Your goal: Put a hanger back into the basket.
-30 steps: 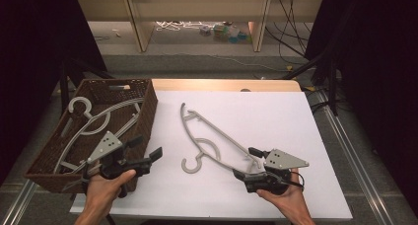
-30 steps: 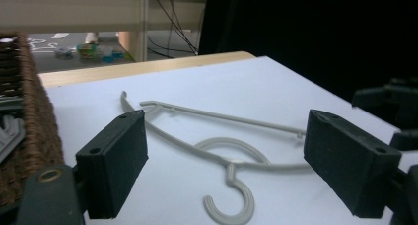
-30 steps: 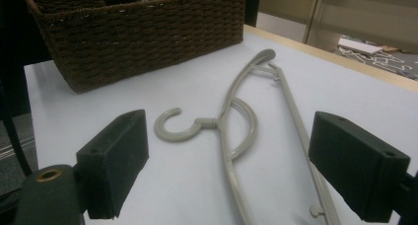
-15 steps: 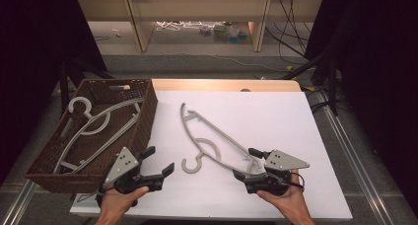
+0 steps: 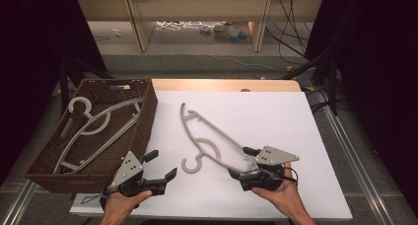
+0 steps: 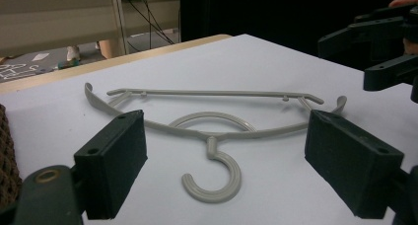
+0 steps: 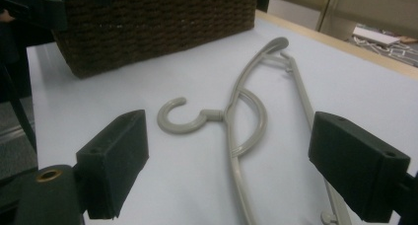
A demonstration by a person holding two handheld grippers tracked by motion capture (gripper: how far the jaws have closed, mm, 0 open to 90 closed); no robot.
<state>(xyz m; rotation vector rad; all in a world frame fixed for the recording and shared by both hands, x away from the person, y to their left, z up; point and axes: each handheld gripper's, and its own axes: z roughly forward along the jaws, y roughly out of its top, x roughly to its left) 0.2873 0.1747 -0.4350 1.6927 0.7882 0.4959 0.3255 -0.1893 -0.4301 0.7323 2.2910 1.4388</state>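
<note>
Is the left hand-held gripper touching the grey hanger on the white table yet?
Apart. The left gripper view shows the hanger lying beyond the open jaws of the left hand-held gripper, with bare table between them.

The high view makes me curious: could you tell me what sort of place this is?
Probably a lab recording station: a white-topped table framed by dark curtains, loose cables on the floor behind, and a hand-held gripper near a grey hanger.
</note>
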